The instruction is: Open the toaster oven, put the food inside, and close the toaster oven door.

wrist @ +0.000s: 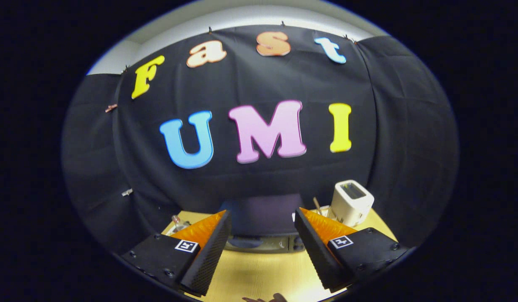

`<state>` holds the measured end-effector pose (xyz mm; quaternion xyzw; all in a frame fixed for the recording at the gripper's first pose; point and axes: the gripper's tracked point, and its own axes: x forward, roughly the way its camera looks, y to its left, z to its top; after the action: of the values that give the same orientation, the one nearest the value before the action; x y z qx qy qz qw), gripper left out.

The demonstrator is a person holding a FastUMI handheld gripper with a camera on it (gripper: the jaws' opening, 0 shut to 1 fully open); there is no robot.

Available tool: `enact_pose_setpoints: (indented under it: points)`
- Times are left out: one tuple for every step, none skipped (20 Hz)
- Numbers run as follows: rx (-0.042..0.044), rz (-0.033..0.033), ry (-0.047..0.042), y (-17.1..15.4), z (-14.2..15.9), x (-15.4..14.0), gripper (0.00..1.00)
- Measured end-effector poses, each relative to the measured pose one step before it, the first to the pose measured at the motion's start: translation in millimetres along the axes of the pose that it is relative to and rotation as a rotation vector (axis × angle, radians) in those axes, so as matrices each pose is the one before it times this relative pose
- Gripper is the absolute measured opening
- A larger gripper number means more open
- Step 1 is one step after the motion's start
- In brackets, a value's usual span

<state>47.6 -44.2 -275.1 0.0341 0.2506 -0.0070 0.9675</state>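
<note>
The toaster oven [262, 226] stands on the wooden table [263, 272] just ahead of my fingers, its dark top and the upper strip of its front showing between them. Its door cannot be made out from this high angle. My gripper [263, 218] is open, fingers wide apart, with nothing between them. It hovers above the table in front of the oven. The food cannot be picked out for certain.
A white pop-up toaster [352, 202] stands to the right of the oven, beyond the right finger. A small clear item [176, 221] lies left of the oven behind the left finger. Black cloth walls close the booth behind and beside the table.
</note>
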Motion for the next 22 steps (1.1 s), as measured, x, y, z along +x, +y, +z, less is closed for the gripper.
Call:
enact_pose_setpoints:
  points:
    - [-0.01060,0.00038,-0.07885,-0.67,31.30,-7.19,0.97]
    - [-0.00990,-0.00265,-0.07853,-1.52,30.86,-6.43,0.97]
    - [-0.00756,-0.00888,-0.06889,-1.61,29.53,-9.92,0.97]
    - [0.00035,-0.00269,-0.06228,-0.30,27.79,-9.11,0.97]
    - [0.00857,0.00870,-0.05824,3.88,23.41,-7.26,0.97]
    - [0.01238,0.02116,-0.06533,8.69,23.47,-4.28,0.97]
    - [0.00777,0.02079,-0.05105,6.62,18.63,-8.33,0.96]
    - [0.00235,0.01371,-0.03801,3.80,13.94,-3.26,0.95]
    - [-0.00594,0.00294,-0.02167,-0.02,11.63,-3.16,0.95]
    - [-0.00329,0.00218,-0.01288,0.20,9.83,-4.29,0.95]
    - [0.00292,0.00319,-0.00245,2.65,6.32,-4.04,0.95]
    - [0.00755,0.00392,-0.00240,0.82,4.22,-4.24,0.95]
    - [0.00759,0.00414,0.00169,2.59,1.93,-5.27,0.95]
    - [0.00346,0.00317,0.00818,-1.78,-0.85,0.80,0.95]
    - [-0.00386,0.00299,0.00603,-1.06,-3.04,2.09,0.95]
    - [-0.00925,-0.00220,0.00102,0.05,-1.86,1.46,0.95]
    - [-0.00889,-0.00598,-0.00219,-0.59,-0.58,0.20,0.96]
    - [-0.00511,-0.00128,-0.00123,0.88,2.74,-4.22,0.96]
    - [-0.00013,0.00120,-0.00238,0.61,1.72,-1.07,0.96]
    - [0.00147,-0.00124,-0.00154,0.21,0.44,1.52,0.96]
    - [0.00077,-0.00487,0.00295,-0.52,-1.05,4.31,0.96]
    - [-0.00363,-0.00645,0.00395,-1.16,-1.76,5.13,0.96]
